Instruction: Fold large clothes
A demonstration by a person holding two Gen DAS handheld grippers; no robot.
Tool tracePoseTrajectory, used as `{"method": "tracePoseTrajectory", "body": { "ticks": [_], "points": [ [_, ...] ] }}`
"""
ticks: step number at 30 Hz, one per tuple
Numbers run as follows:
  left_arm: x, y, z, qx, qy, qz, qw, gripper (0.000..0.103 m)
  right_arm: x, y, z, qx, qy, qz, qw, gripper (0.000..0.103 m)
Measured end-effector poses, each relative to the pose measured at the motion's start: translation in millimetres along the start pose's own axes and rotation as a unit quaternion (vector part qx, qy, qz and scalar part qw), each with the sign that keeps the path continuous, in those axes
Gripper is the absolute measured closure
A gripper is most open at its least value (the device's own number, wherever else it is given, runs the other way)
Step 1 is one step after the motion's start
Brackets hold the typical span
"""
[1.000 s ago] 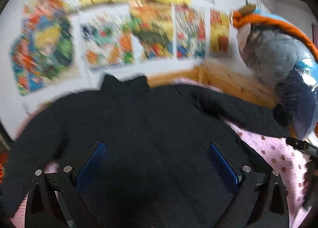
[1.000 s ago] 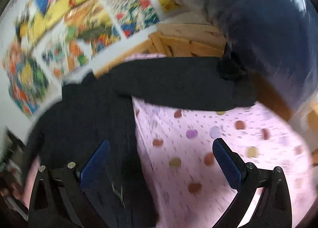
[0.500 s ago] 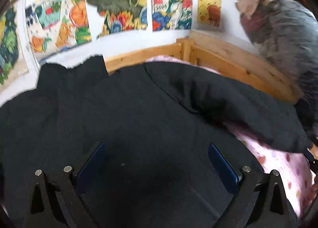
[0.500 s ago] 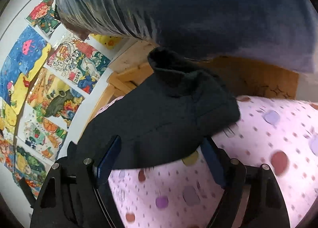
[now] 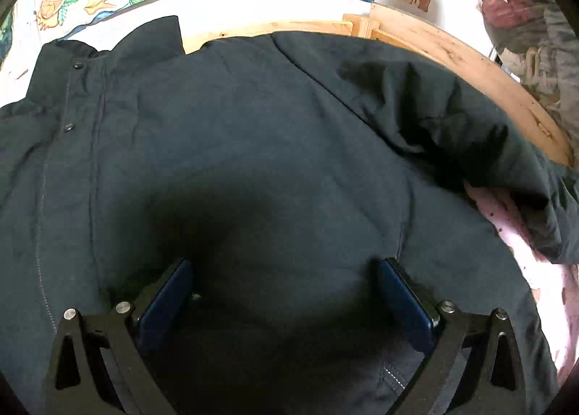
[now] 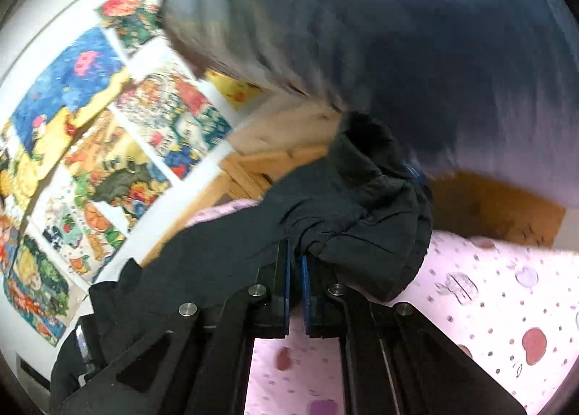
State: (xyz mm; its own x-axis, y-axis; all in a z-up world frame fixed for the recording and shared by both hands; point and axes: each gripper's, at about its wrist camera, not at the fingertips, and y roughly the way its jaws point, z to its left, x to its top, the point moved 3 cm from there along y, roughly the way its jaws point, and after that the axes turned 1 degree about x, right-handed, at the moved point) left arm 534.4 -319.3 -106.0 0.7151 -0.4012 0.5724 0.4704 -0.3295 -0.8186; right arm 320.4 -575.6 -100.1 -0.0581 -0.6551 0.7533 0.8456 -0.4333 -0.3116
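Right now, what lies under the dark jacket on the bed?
Under the dark jacket a pink dotted sheet shows at its edge; whatever lies beneath its middle is covered.

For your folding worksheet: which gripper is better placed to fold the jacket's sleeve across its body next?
Right. The right gripper is shut on the sleeve, while the left gripper hovers open over the jacket body.

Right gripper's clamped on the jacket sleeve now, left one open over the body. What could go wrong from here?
The right gripper pinches only a small bunch of the sleeve, so the slick fabric may slip out mid-fold. The left gripper is open over the jacket, so the body could drag along. The sleeve lies near the wooden bed frame and might snag there.
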Motion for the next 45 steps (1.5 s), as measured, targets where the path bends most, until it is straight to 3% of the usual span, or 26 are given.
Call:
{"method": "tracePoseTrajectory", "body": {
  "ticks": [4,7,10,14,17,21,22,26,28,30,32,33,34,35,37,39,40,41,43,45],
  "points": [
    [4.3,-37.2,17.3,-0.012,-0.034,-0.033,0.9988,0.001,26.7,-19.7,43.3,0.04,-0.083,-0.066,0.994,0.098],
    [5.1,-86.8,40.2,0.01,-0.038,-0.078,0.9962,0.001,40.5,-26.2,86.1,0.083,-0.144,-0.1,0.981,0.098],
    [0.5,-139.5,71.0,0.026,-0.056,-0.111,0.992,0.001,50.7,-28.0,155.8,0.151,-0.224,-0.12,0.955,0.098],
    [-18.4,-196.8,120.7,0.051,-0.098,-0.138,0.9843,0.001,34.4,-30.5,251.5,0.253,-0.308,-0.102,0.911,0.099],
    [-40.0,-229.3,158.1,0.085,-0.139,-0.16,0.9737,0.001,-2.6,-33.3,315.1,0.336,-0.348,-0.049,0.874,0.099],
    [-66.7,-254.0,193.8,0.09,-0.183,-0.171,0.964,0.001,-72.2,-31.5,367.8,0.4,-0.404,0.018,0.822,0.099],
    [-74.6,-260.5,202.8,0.083,-0.193,-0.18,0.9609,0.001,-94.8,-34.8,382.1,0.416,-0.425,0.04,0.803,0.099],
    [-99.5,-265.7,228.0,0.022,-0.254,-0.202,0.9456,0.001,-161.4,-32.0,410.1,0.441,-0.471,0.139,0.751,0.099],
    [-109.1,-257.6,235.5,-0.007,-0.283,-0.206,0.9367,0.001,-188.7,-26.9,414.5,0.435,-0.486,0.189,0.734,0.099],
    [-114.9,-244.1,238.3,-0.025,-0.297,-0.203,0.9327,0.001,-207.8,-20.5,410.0,0.424,-0.489,0.232,0.726,0.097],
    [-118.4,-227.0,238.7,-0.025,-0.3,-0.189,0.9346,0.001,-223.5,-8.8,397.8,0.42,-0.472,0.3,0.714,0.086],
    [-118.8,-218.5,236.5,-0.024,-0.3,-0.179,0.9368,0.001,-226.9,-7.1,391.3,0.426,-0.454,0.329,0.71,0.066],
    [-118.1,-209.8,235.9,-0.023,-0.299,-0.169,0.9391,0.001,-227.7,-3.2,382.2,0.434,-0.431,0.355,0.707,0.041],
    [-119.1,-204.7,235.6,-0.021,-0.297,-0.162,0.9407,0.001,-226.0,-1.3,374.4,0.436,-0.413,0.369,0.71,0.035],
    [-116.1,-191.0,233.1,-0.01,-0.286,-0.147,0.9467,0.001,-213.2,7.7,354.7,0.437,-0.391,0.375,0.718,0.034],
    [-113.0,-179.6,230.8,0.016,-0.271,-0.132,0.9535,0.001,-184.7,11.1,337.2,0.438,-0.376,0.355,0.735,0.033],
    [-110.5,-172.4,229.7,0.043,-0.257,-0.118,0.9581,0.001,-171.5,12.3,331.7,0.424,-0.38,0.334,0.751,0.03],
    [-107.6,-165.7,227.6,0.067,-0.245,-0.108,0.9612,0.001,-154.9,16.2,323.9,0.385,-0.392,0.303,0.779,0.028],
    [-103.1,-145.3,224.5,0.129,-0.214,-0.065,0.966,0.001,-139.5,30.4,309.7,0.313,-0.404,0.269,0.816,0.026],
    [-104.5,-121.7,224.8,0.181,-0.196,-0.01,0.9636,0.001,-130.4,47.4,296.3,0.27,-0.398,0.263,0.836,0.026]
  ]
}}
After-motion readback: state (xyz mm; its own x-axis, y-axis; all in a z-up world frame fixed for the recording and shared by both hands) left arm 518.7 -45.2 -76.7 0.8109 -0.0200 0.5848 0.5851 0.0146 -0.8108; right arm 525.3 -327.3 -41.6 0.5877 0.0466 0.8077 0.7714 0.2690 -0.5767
